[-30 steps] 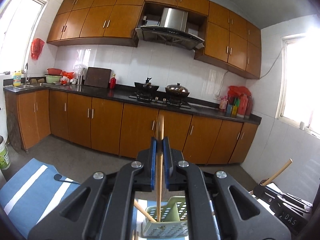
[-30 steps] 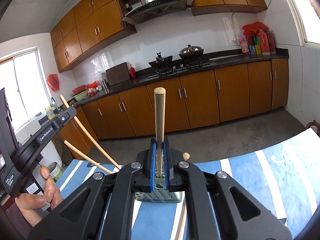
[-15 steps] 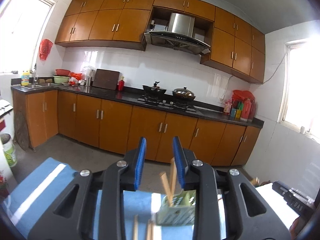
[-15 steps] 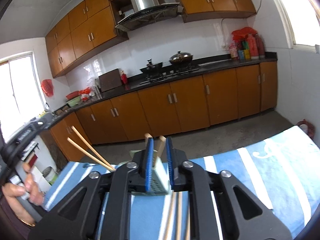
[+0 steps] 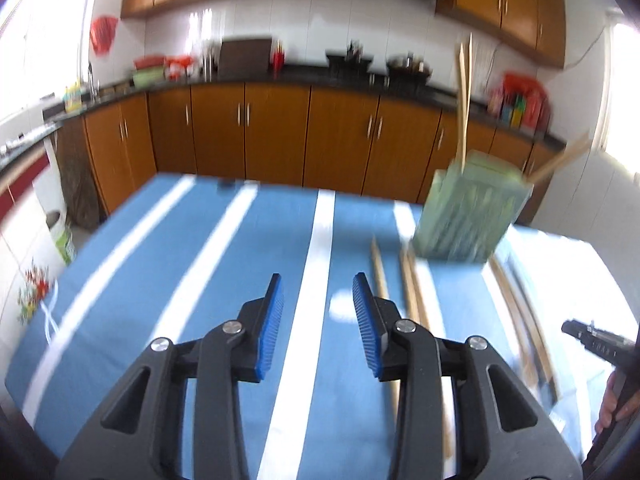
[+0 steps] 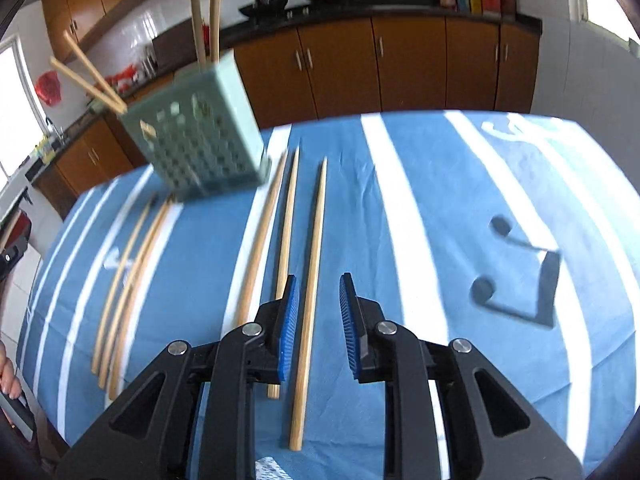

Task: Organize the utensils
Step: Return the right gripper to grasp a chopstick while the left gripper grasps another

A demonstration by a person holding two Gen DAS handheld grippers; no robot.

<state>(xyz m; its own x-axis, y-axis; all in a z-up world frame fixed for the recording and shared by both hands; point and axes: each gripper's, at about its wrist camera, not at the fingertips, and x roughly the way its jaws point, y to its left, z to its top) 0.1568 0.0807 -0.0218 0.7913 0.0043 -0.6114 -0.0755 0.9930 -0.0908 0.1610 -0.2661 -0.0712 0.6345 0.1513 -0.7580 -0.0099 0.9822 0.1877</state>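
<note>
Left wrist view is showing the desk (image 5: 160, 280) lying under a blue cloth with white stripes, and the left gripper (image 5: 318, 312) is hanging over it with its blue-padded jaws spread apart and nothing between them. Just to the right of that gripper, a few wooden chopsticks (image 5: 380, 272) are lying lengthwise on the cloth, blurred by motion. Farther right, the pale green utensil basket (image 5: 472, 216) is standing on the desk, with two sticks rising straight out of it and another leaning out toward the right. At the far right edge, part of the other tool and a few fingers are peeking in. Right wrist view is putting the same basket (image 6: 200, 144) at upper left, with two chopsticks leaning out of it to the left and two paler sticks standing upright. Three loose chopsticks (image 6: 124, 280) are lying side by side on the left part of the cloth, and three more (image 6: 284, 240) are lying nearer the middle. The right gripper (image 6: 319, 320) is hovering with its jaws apart, straddling the rightmost chopstick (image 6: 310, 300) without pinching it. To the right, a dark music-note print (image 6: 520, 272) is showing on the cloth.
</note>
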